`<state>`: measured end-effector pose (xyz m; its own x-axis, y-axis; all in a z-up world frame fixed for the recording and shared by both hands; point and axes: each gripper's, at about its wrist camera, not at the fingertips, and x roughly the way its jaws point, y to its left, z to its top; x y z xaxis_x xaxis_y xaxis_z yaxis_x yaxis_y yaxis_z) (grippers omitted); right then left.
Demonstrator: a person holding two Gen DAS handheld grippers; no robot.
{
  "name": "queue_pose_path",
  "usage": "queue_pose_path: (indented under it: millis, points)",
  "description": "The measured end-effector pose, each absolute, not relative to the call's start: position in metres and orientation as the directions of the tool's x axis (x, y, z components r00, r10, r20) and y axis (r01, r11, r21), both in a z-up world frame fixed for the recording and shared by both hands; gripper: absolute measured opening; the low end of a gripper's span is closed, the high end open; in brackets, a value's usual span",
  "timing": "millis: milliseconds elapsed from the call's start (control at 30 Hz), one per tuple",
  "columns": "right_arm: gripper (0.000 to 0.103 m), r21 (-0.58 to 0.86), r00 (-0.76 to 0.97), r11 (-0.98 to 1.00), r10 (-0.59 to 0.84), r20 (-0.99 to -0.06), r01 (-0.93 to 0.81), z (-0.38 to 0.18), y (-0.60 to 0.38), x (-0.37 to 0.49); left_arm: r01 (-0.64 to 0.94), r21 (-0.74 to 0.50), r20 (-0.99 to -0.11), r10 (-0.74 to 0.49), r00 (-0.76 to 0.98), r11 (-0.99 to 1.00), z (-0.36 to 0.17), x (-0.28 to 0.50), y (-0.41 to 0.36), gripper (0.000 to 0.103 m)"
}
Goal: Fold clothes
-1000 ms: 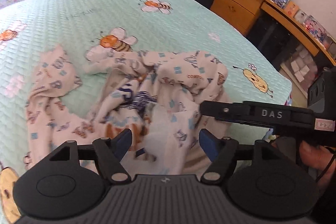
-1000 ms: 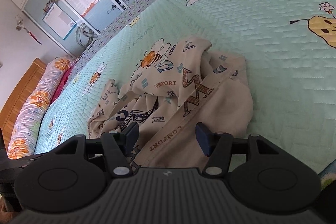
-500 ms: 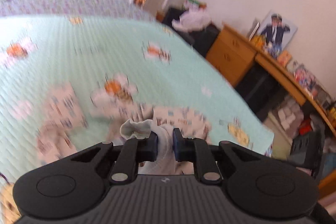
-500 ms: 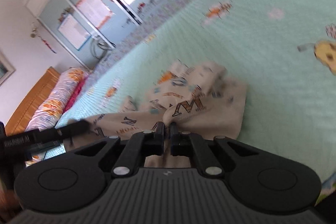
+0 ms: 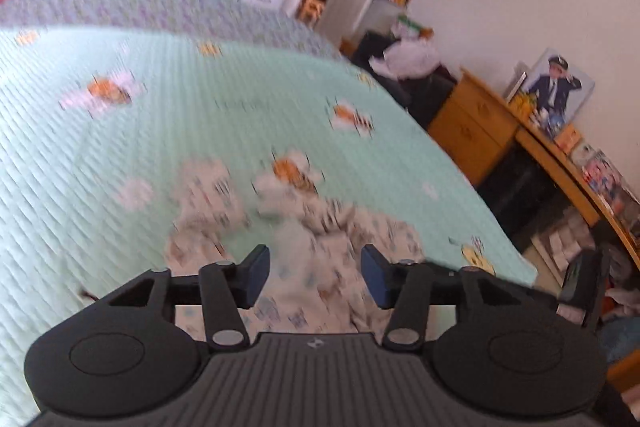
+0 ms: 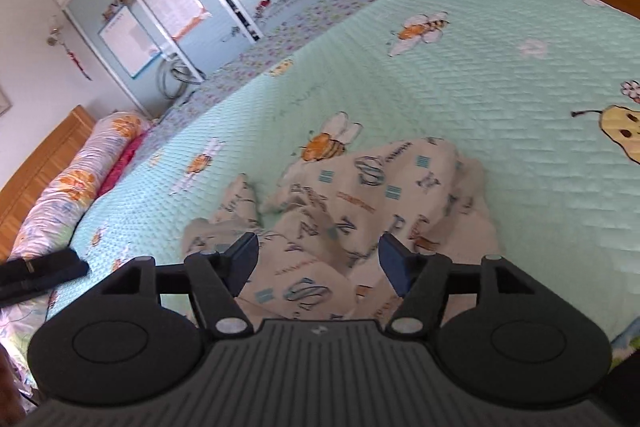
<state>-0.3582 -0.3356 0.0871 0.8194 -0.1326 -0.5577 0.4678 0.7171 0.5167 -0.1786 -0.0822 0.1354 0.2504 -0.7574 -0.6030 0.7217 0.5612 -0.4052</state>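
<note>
Mint bee bedspread (image 6: 500, 99): both hand-held grippers, left (image 5: 316, 277) and right (image 6: 318, 263), now wide after pinching, garment (image 6: 360, 211) dropped crumpled lower centre, unfolded.

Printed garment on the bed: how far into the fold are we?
Done: nothing that shows. The printed garment lies crumpled in a heap on the green bedspread, no flat panels or clean fold lines.
In hand: nothing; left gripper and right gripper are both open above it.
Left: regrasp, spread flat, then fold.

"COMFORT" on garment (image 6: 360, 203)
</note>
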Motion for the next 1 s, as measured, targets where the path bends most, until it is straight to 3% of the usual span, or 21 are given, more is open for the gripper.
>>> queue_pose_path:
  millis: [133,267,300,400,500,567,600,700,800,867,900,933,967,1000]
  points:
    - [0.067,0.510,0.810,0.708,-0.151,-0.567,0.489,0.085,-0.344,-0.367,0.724,-0.389,-0.668,-0.715,0.204,0.570,0.104,-0.167,-0.120,0.067]
    - [0.067,0.513,0.798,0.697,-0.143,-0.585,0.501,0.077,-0.349,-0.367,0.698,-0.411,-0.697,-0.695,0.174,0.587,0.080,-0.154,-0.146,0.065]
    - [0.067,0.513,0.794,0.696,-0.136,-0.592,0.502,0.073,-0.349,-0.365,0.691,-0.417,-0.702,-0.692,0.168,0.590,0.074,-0.152,-0.152,0.060]
    - [0.067,0.511,0.777,0.686,-0.127,-0.616,0.518,0.060,-0.352,-0.362,0.679,-0.411,-0.710,-0.681,0.181,0.608,0.070,-0.149,-0.160,0.010]
    - [0.064,0.513,0.759,0.671,-0.116,-0.641,0.536,0.046,-0.356,-0.360,0.676,-0.432,-0.676,-0.711,0.195,0.596,0.078,-0.153,-0.156,0.010]
    - [0.036,0.506,0.743,0.670,-0.103,-0.662,0.544,0.039,-0.360,-0.357,0.683,-0.434,-0.644,-0.732,0.220,0.587,0.091,-0.155,-0.149,0.009]
    - [0.014,0.507,0.744,0.673,-0.096,-0.661,0.538,0.038,-0.360,-0.357,0.686,-0.434,-0.626,-0.743,0.237,0.584,0.099,-0.155,-0.145,0.008]
    - [0.005,0.518,0.762,0.686,-0.082,-0.642,0.510,0.042,-0.357,-0.359,0.694,-0.428,-0.538,-0.780,0.320,0.579,0.136,-0.155,-0.126,0.007]
    - [0.004,0.546,0.822,0.714,-0.073,-0.564,0.438,0.069,-0.347,-0.364,0.706,-0.404,-0.392,-0.808,0.441,0.581,0.199,-0.155,-0.091,0.003]
    - [0.004,0.558,0.857,0.734,-0.063,-0.511,0.387,0.091,-0.340,-0.366,0.717,-0.372,-0.363,-0.803,0.473,0.590,0.230,-0.156,-0.075,0.005]
    - [0.004,0.562,0.870,0.744,-0.051,-0.490,0.360,0.098,-0.335,-0.366,0.723,-0.349,-0.376,-0.796,0.475,0.596,0.240,-0.156,-0.070,0.018]
    - [0.004,0.565,0.881,0.754,-0.038,-0.471,0.335,0.106,-0.331,-0.365,0.728,-0.327,-0.388,-0.788,0.477,0.602,0.250,-0.157,-0.065,0.046]
    - [0.004,0.558,0.878,0.760,-0.034,-0.478,0.333,0.106,-0.327,-0.362,0.723,-0.331,-0.418,-0.782,0.463,0.606,0.240,-0.156,-0.067,0.062]
    - [0.006,0.551,0.874,0.766,-0.029,-0.484,0.331,0.107,-0.323,-0.359,0.716,-0.340,-0.449,-0.774,0.446,0.610,0.226,-0.155,-0.071,0.085]
